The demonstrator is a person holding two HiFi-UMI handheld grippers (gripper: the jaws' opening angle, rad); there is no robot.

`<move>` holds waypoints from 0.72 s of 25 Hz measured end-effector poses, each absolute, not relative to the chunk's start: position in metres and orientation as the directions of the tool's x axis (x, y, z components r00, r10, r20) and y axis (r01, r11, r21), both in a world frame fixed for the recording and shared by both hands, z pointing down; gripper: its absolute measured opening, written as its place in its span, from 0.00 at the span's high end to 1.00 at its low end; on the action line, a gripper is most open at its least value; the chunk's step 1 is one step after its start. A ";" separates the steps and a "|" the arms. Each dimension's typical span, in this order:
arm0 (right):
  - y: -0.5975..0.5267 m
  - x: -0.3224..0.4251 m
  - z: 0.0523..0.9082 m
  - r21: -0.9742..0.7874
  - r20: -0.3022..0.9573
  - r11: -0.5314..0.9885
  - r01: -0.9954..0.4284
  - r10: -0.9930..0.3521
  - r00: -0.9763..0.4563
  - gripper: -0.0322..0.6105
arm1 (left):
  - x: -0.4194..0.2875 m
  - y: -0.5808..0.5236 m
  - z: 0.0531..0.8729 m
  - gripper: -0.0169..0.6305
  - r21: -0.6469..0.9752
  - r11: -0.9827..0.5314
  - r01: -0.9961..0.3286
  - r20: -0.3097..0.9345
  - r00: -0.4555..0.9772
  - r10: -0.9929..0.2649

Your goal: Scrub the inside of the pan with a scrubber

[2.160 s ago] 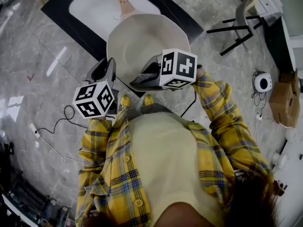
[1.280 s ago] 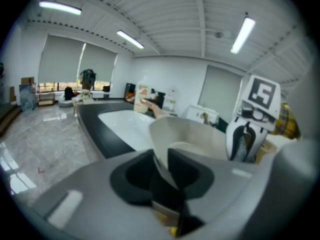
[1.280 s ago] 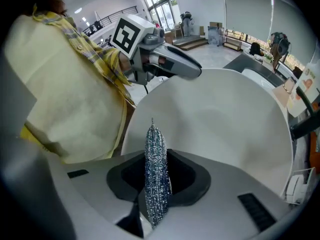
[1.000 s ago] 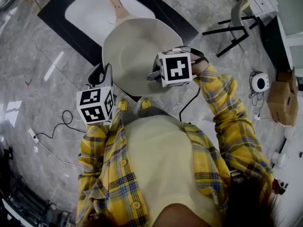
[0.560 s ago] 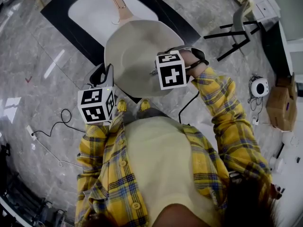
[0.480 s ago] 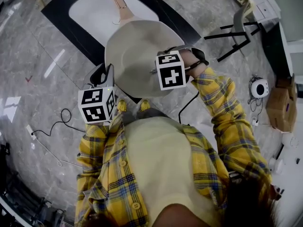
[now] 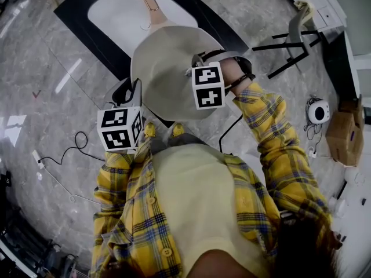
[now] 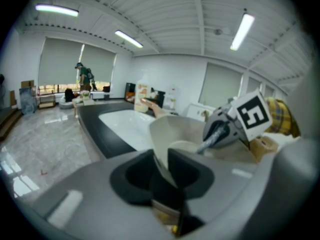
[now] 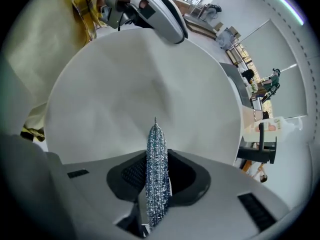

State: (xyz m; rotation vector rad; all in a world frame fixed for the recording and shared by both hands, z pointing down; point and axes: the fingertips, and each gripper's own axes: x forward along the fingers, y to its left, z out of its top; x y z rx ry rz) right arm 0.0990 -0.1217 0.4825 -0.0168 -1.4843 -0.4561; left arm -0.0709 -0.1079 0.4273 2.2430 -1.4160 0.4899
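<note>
Head view: pan (image 7: 165, 68) handle (image 7: 152, 7) points away from person (image 7: 197, 201)

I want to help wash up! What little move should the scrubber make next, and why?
Probably press the scrubber onto the inside of the pan and rub: the right hand-held gripper pinches it over the pan, the left hand-held gripper clamps the rim.

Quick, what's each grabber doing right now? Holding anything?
Left gripper: closed on the rim of the pan.
Right gripper: closed on the scrubber, which stands up between its jaws.
</note>
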 end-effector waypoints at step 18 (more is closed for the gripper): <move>-0.183 0.083 0.480 0.530 0.827 0.772 0.350 -0.563 -0.010 0.82 | -0.070 -0.107 0.427 0.85 0.175 -0.376 -0.910 0.515 0.410 -0.753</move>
